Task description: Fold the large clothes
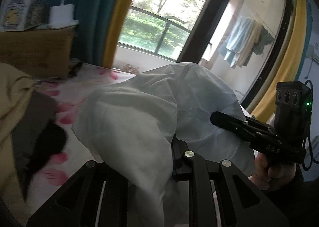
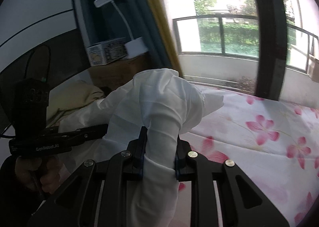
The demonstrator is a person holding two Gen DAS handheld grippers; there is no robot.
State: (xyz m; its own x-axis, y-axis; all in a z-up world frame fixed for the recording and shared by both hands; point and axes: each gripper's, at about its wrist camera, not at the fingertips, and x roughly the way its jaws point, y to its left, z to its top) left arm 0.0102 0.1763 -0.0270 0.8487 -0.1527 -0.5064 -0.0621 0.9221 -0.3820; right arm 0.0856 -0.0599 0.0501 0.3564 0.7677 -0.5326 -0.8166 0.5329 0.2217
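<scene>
white garment (image 2: 159, 107) bunched up over the flowery bedsheet (image 2: 259, 127) | right gripper (image 2: 159, 147) clamped onto a thick fold of it | left gripper (image 1: 155, 157) buried under the cloth, fingertips hidden, honestly can't tell its grip | beige cloth (image 1: 12, 91) at the left edge, cut off and blurry

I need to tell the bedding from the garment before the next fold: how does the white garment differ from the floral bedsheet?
The thin white fabric garment is plain; the pink-flowered white bedsheet is patterned. The garment is bunched and lifted, the bedsheet lies flat. The garment is clamped in the right gripper and draped over the left gripper, whose grip is hidden; the bedsheet is ungripped. Both are light cloth.
</scene>
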